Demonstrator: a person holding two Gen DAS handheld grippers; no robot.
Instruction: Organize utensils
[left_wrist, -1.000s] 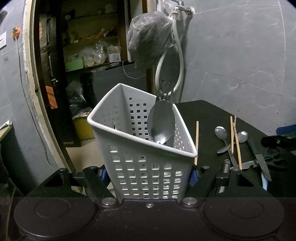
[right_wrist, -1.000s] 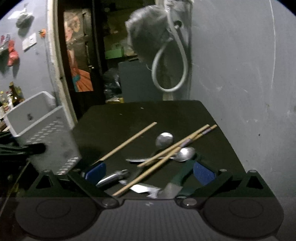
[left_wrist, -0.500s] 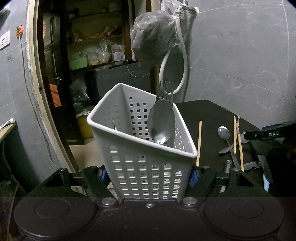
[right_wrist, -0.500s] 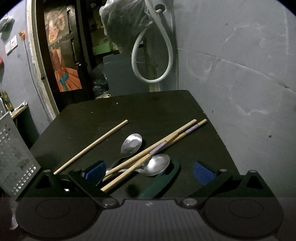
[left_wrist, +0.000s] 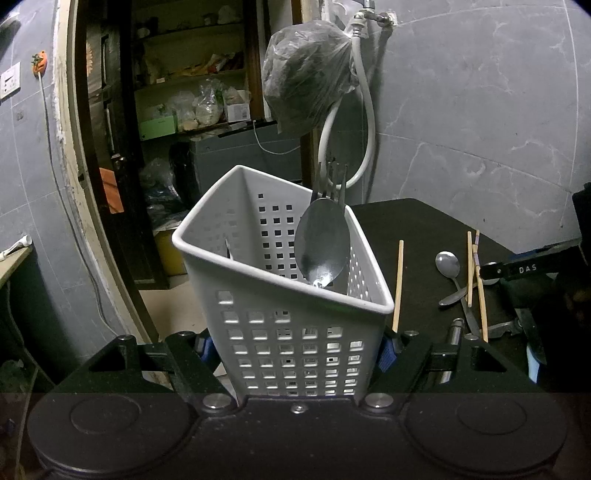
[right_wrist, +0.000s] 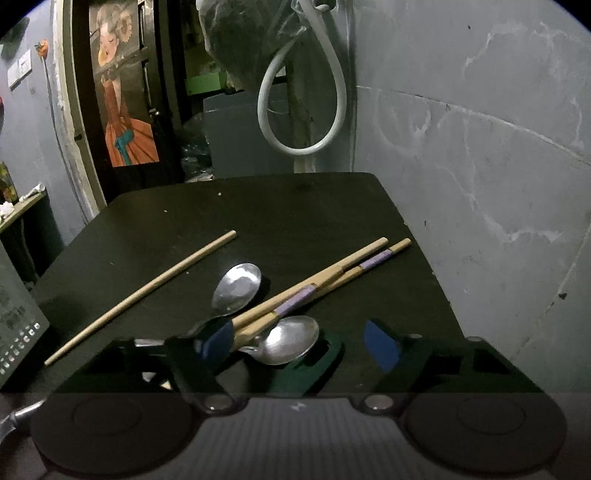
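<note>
One spoon (left_wrist: 322, 243) (fork (left_wrist: 330, 181) behind) inside white perforated basket (left_wrist: 295, 347).

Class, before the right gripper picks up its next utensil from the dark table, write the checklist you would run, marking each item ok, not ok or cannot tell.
1. Left gripper clamps white caddy: ok.
2. Caddy has room beside large spoon: ok.
3. Right gripper, jaws just closing, straddles near spoon: ok.
4. Pads pressing on the spoon: not ok.
5. Spoon free of banded chopsticks: not ok, they cross it.
6. Green handle clear of jaws: cannot tell.
</note>
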